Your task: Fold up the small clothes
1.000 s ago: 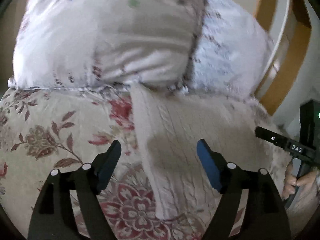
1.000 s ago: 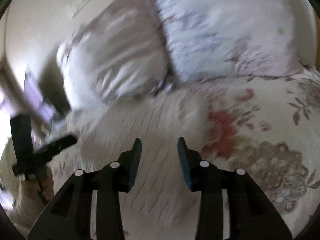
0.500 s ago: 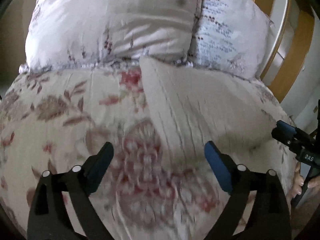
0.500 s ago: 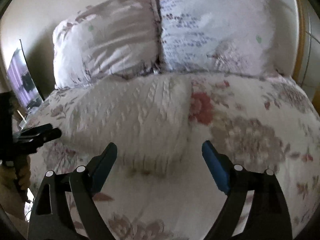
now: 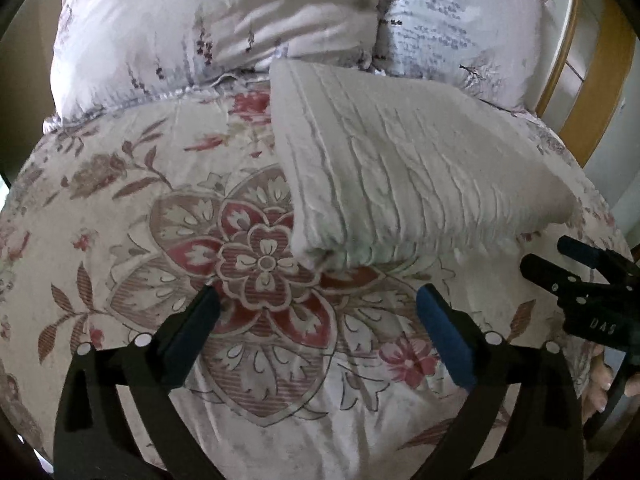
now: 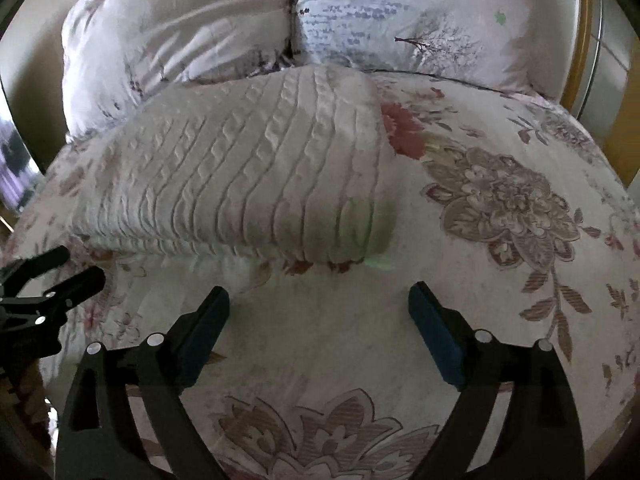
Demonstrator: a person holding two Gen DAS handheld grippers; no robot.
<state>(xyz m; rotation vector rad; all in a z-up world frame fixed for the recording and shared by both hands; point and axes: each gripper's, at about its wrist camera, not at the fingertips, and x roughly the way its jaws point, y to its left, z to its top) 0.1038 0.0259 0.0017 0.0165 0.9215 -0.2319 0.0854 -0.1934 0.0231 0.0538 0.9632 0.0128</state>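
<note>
A cream cable-knit garment lies folded into a thick rectangle on the floral bedspread, its far end against the pillows. It also shows in the right wrist view. My left gripper is open and empty, held back from the garment's near left corner. My right gripper is open and empty, held back from the garment's near edge. Each gripper shows at the edge of the other's view: the right gripper and the left gripper.
Two pale patterned pillows stand at the head of the bed. A wooden headboard rises at the right. The bedspread spreads wide to the right of the garment.
Both grippers have pulled back from the garment, which now lies folded on the bed. The right gripper's jaws have opened wide; the left stayed open.
</note>
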